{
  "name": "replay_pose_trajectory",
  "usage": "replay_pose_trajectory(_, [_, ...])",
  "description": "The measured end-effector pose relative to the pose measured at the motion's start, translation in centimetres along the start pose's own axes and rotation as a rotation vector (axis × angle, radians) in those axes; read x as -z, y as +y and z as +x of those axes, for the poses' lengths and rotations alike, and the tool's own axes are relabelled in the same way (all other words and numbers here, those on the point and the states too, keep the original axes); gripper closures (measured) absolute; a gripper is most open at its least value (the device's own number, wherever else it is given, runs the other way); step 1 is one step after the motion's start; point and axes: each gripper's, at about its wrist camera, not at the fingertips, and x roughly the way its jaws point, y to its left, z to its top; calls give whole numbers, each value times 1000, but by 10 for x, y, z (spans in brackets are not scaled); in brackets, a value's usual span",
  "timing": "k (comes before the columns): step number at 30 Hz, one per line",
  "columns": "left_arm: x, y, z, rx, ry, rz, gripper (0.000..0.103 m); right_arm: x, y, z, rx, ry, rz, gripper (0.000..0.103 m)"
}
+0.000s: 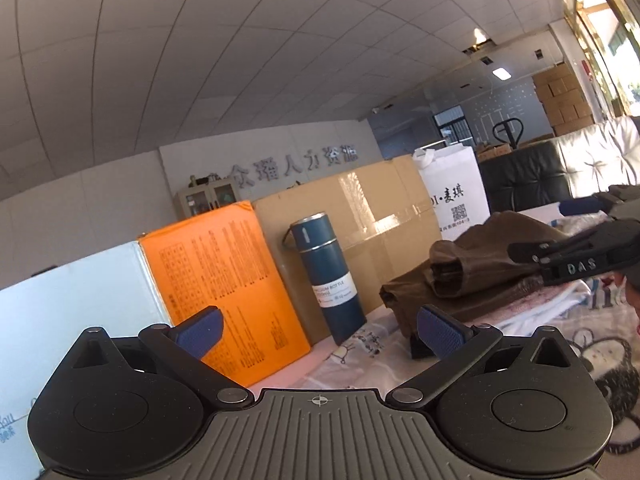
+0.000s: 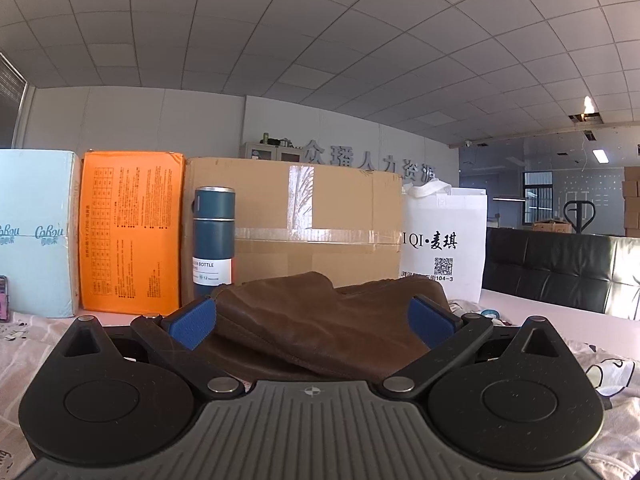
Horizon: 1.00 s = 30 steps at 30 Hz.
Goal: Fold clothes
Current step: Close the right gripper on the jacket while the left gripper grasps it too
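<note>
Brown garment (image 2: 320,320) lies bunched on the printed sheet (image 2: 24,344) before the boxes, both my left gripper (image 1: 320,332) and right gripper (image 2: 312,320) spread empty; careless grab risks dragging sheet, toppling nearby bottle (image 2: 213,240).

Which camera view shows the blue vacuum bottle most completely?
The left wrist view: the blue vacuum bottle shows whole there, cap to base, with its carry loop. In the right wrist view the brown garment hides its base.

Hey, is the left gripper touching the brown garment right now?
Apart. The left wrist view shows the open left gripper with printed sheet visible between it and the brown garment.
</note>
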Motion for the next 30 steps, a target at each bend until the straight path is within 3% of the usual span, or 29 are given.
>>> replay_pose_trajectory(5, [7, 8, 50, 20, 71, -395, 0, -6, 17, 21, 2, 13, 53, 0])
replay_pose_trajectory(8, [28, 20, 75, 135, 148, -598, 0, 1, 25, 25, 14, 32, -33, 0])
replay_pose_trajectory(13, [62, 39, 98, 295, 196, -902, 0, 12, 28, 42, 8, 126, -111, 0])
replay_pose_trajectory(20, [79, 49, 127, 457, 180, -1180, 4, 3, 32, 75, 27, 175, -104, 0])
replay_pose_trajectory(23, [74, 46, 143, 540, 161, -1231, 5, 4, 33, 99, 42, 217, -98, 1])
replay_pose_trajectory(26, [64, 38, 160, 591, 169, -1207, 5, 11, 21, 102, 106, 182, 12, 27])
replay_pose_trajectory(28, [59, 32, 175, 597, 187, -1183, 5, 13, 13, 98, 134, 161, 40, 55])
replay_pose_trajectory(30, [56, 26, 190, 603, 203, -1172, 5, 13, 3, 93, 133, 140, 89, 67])
